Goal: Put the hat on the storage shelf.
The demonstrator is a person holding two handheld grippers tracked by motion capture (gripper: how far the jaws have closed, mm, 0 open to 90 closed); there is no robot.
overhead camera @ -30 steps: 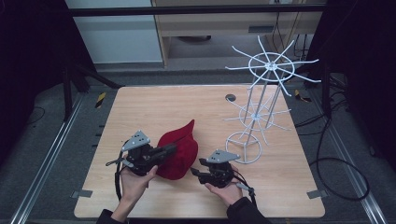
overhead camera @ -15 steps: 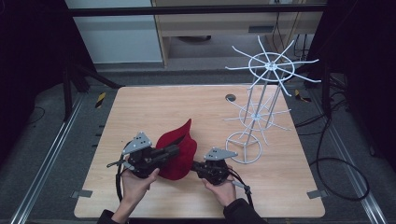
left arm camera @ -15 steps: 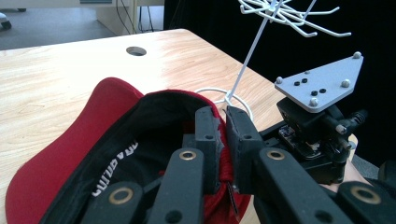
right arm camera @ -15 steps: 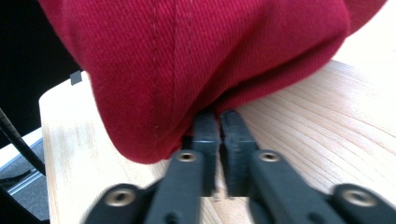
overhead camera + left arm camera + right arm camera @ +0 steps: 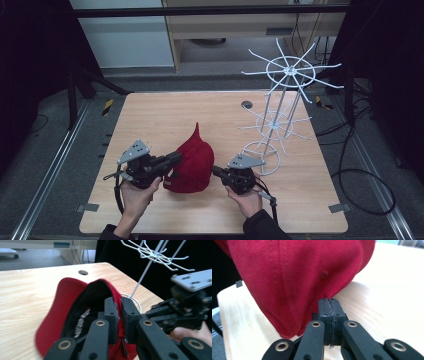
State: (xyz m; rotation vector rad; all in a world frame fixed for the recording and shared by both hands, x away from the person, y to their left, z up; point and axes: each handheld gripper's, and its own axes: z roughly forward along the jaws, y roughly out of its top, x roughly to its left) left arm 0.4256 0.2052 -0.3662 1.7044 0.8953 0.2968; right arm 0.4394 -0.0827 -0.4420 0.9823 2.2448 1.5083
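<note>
Red cap (image 5: 192,162) sat on the table between your grippers. Your left gripper (image 5: 119,305) pinched its rim. Your right gripper (image 5: 329,305) had just closed at its edge; fabric pinch uncertain. Next: confirm grip, then lift toward the wire rack (image 5: 280,112).

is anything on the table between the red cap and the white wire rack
Nothing visible does. The red fabric cap sits left of the white wire hanging rack, with bare wooden table between them. The right gripper sits shut at the cap's rack-side edge; the left gripper pinches its rim.
</note>
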